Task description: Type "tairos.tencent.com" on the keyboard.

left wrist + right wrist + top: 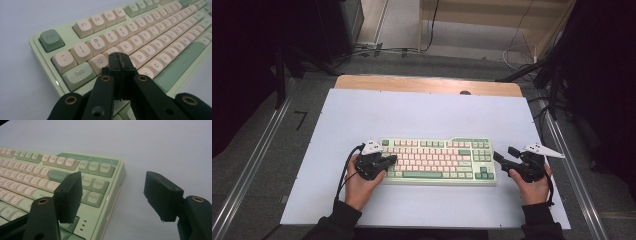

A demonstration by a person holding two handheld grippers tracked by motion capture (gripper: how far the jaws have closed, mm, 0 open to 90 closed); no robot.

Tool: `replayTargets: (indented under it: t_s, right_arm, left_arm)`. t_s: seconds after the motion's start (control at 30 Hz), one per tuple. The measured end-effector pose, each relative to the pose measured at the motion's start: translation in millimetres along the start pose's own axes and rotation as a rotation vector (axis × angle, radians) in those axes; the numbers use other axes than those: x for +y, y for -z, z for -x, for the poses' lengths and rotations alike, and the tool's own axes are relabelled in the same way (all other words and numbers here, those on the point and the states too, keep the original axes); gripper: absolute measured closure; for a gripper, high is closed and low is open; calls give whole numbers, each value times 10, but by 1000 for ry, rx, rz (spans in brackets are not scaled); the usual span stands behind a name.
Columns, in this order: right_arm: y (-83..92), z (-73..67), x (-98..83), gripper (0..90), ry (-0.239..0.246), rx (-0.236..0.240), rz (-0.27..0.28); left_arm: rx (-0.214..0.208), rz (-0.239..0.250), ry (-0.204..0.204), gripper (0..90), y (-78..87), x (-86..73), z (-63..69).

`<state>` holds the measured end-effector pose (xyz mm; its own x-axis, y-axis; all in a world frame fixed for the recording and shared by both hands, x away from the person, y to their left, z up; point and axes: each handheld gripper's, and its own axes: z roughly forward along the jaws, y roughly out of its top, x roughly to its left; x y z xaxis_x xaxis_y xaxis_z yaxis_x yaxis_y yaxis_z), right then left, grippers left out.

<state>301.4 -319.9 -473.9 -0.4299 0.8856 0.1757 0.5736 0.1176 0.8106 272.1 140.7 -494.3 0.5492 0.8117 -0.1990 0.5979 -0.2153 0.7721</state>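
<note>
A pale green keyboard (439, 161) with cream and green keys lies on the white bench (412, 112). The left gripper (119, 62), pressed together, hovers over its letter keys; the right gripper (113, 195) is spread at its right end.

Left gripper (388, 161) jaws pressed together; right gripper (504, 159) jaws spread wide

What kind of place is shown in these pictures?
Probably a lab or recording workspace: a green and cream mechanical keyboard lies on a white sheet over a wooden table, with loose cables on the grey floor and black stands beside the table.
</note>
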Motion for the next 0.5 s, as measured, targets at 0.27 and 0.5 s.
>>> replayTargets:
  t_s: [0.27, 0.5]
  right_arm:
    - [15, -27, 4, 294, 3, 9, 7]
    - [-38, -159, 37, 298, 26, 36, 7]
  left_arm:
    - [-69, 223, 96, 505, 181, 35, -62]
    - [-43, 249, 151, 338, 236, -26, -164]
